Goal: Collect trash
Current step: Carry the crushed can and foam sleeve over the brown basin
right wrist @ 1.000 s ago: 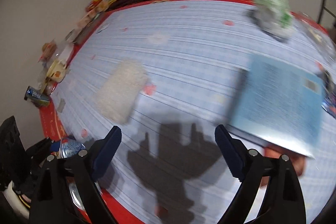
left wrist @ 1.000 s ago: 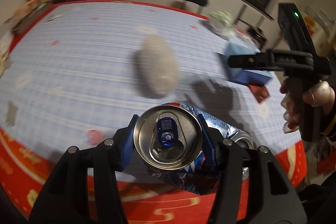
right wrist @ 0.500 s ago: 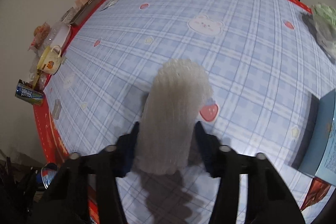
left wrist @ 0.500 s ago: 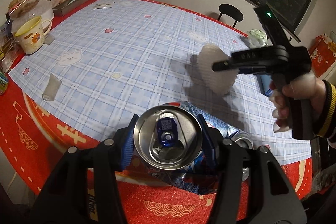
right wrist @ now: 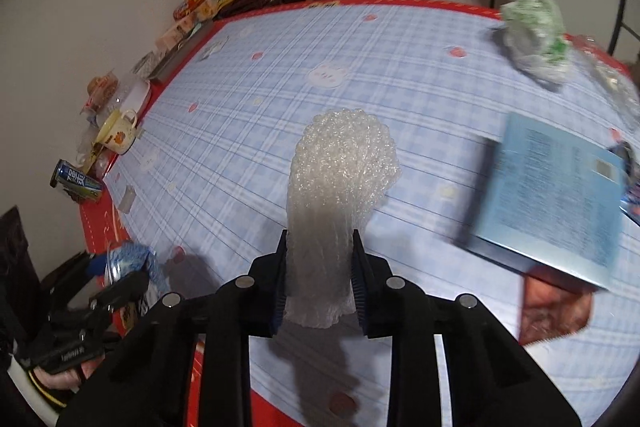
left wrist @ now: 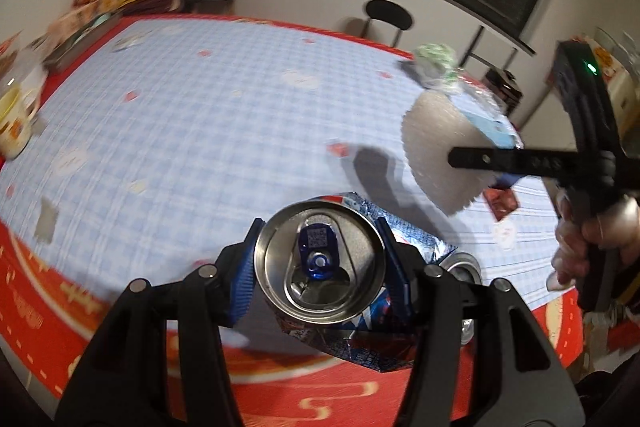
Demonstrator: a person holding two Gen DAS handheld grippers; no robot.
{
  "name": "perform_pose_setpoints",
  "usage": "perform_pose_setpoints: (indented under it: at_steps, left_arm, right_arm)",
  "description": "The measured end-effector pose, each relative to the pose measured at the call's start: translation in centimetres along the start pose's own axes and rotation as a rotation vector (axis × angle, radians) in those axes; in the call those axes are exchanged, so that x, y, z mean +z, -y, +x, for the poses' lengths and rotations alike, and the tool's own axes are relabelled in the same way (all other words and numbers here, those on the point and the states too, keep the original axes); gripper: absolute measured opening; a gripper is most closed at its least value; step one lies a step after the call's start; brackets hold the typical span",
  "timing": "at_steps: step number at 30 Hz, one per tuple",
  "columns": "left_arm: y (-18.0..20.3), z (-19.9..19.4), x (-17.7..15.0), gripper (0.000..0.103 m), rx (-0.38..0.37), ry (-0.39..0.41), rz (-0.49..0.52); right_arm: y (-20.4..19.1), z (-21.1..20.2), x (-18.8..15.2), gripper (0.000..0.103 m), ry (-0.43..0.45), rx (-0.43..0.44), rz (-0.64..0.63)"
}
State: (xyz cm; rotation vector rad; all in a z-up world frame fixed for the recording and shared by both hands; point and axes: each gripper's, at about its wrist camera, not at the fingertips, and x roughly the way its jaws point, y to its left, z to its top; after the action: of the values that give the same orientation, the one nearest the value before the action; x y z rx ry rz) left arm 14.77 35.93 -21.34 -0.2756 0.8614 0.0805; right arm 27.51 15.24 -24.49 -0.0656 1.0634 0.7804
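So the table [right wrist: 420, 75] is the landmark here, big thing with a blue plaid cloth and a red border. Biggest piece of trash is the bubble wrap [right wrist: 340, 187], a whitish, see-through roll all covered in little bubbles, puffed out round at the far end and squeezed narrow where it's pinched. It's off the table, up above the near middle of it, with its long axis running straight out along the fingers and the fat end pointing toward the far side of the table. The right gripper [right wrist: 320, 275] has it, jaws closing in on the roll with both pads already pressed into the sides, so a fairly narrow grip. Next down is the can [left wrist: 322, 263], silver top with the tab opening punched in and a blue tab, body looks blue and white. It's held up over the near red edge of the table, long axis pointing back at the camera so you're looking right at its top. The left gripper [left wrist: 320, 267] is clamped on it at about a medium width, one pad on each side. There's some crinkled blue foil wrapper [left wrist: 404, 239] stuff just behind the can, also over the near edge.
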Motion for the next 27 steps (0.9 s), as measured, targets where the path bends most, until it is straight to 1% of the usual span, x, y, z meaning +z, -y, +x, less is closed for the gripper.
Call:
perform_pose_setpoints:
  at_steps: [4, 5, 9, 12, 13, 14, 15, 17, 21, 23, 27]
  left_arm:
    - [4.5, 1.0, 1.4, 0.056, -0.063, -0.005, 0.083]
    - [5.5, 1.3, 1.7, 0.056, -0.077, -0.006, 0.100]
    - [11.9, 2.4, 2.6, 0.056, -0.159, -0.017, 0.206]
    - [17.1, 3.2, 2.9, 0.056, -0.225, -0.030, 0.290]
    - [19.0, 3.4, 2.9, 0.056, -0.248, -0.035, 0.320]
    - [20.4, 3.6, 2.8, 0.056, -0.266, -0.039, 0.342]
    - [22.6, 3.8, 2.6, 0.056, -0.292, -0.045, 0.379]
    - [25.9, 3.9, 2.0, 0.056, -0.331, -0.054, 0.431]
    - [33.4, 4.6, 0.6, 0.056, -0.415, -0.086, 0.546]
    - [37.0, 4.8, -0.5, 0.056, -0.450, -0.101, 0.608]
    - [42.9, 5.6, -2.6, 0.056, -0.496, -0.139, 0.703]
  right_arm:
    - [4.2, -5.3, -2.5, 0.027, 0.074, -0.041, 0.052]
    - [5.7, -7.2, -3.4, 0.027, 0.101, -0.058, 0.072]
    - [10.0, -12.3, -6.7, 0.027, 0.173, -0.111, 0.144]
    - [13.7, -16.3, -9.9, 0.027, 0.222, -0.152, 0.230]
    - [15.4, -18.0, -11.6, 0.027, 0.243, -0.172, 0.271]
    - [16.3, -18.9, -12.5, 0.027, 0.254, -0.183, 0.293]
    - [17.3, -20.0, -13.7, 0.027, 0.266, -0.199, 0.321]
    - [19.9, -22.7, -16.8, 0.027, 0.294, -0.236, 0.393]
    - [23.2, -26.6, -21.6, 0.027, 0.332, -0.295, 0.485]
    - [25.0, -28.5, -24.4, 0.027, 0.344, -0.333, 0.530]
    - [28.1, -31.8, -29.5, 0.027, 0.364, -0.395, 0.629]
